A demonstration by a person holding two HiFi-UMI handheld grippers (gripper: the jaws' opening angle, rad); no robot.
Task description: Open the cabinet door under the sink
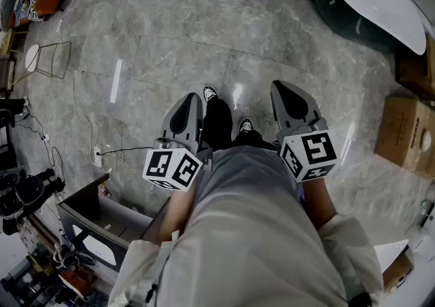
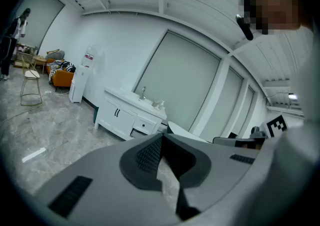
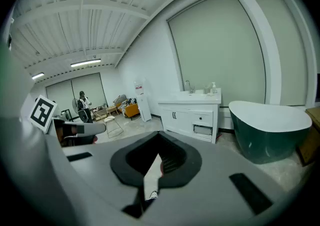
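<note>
Approach stage, by my reading.
- The person stood on the grey floor (image 1: 170, 47), both tools held at the waist, well apart from the target.
- Left gripper (image 2: 161, 138): jaws together at the tips, nothing between them, only a sliver of floor showing behind.
- Right gripper (image 3: 159, 139): the same, closed and empty.
- The white cabinet (image 3: 186, 118) sat mid-frame in the right gripper view, against the far wall, with the sink faucet (image 3: 188, 85) on its top surface.

To do it well, probably:
- Walk close and get low.
- Spread one gripper's jaws before reaching.
- Set them around a door handle rather than beside it, close firmly, then pull along the hinge arc, not straight back.

Counts:
- Grippers: two.
- Cabinet: one.
- Dark door handles (image 3: 174, 115): two, side by side, so likely two doors.
- Small drawer (image 3: 202, 118): one.
- Faucet: one.
- Bottle (image 3: 213, 87) on the surface: one.
- Green bathtub (image 3: 270, 125), right of the cabinet: one.
</note>
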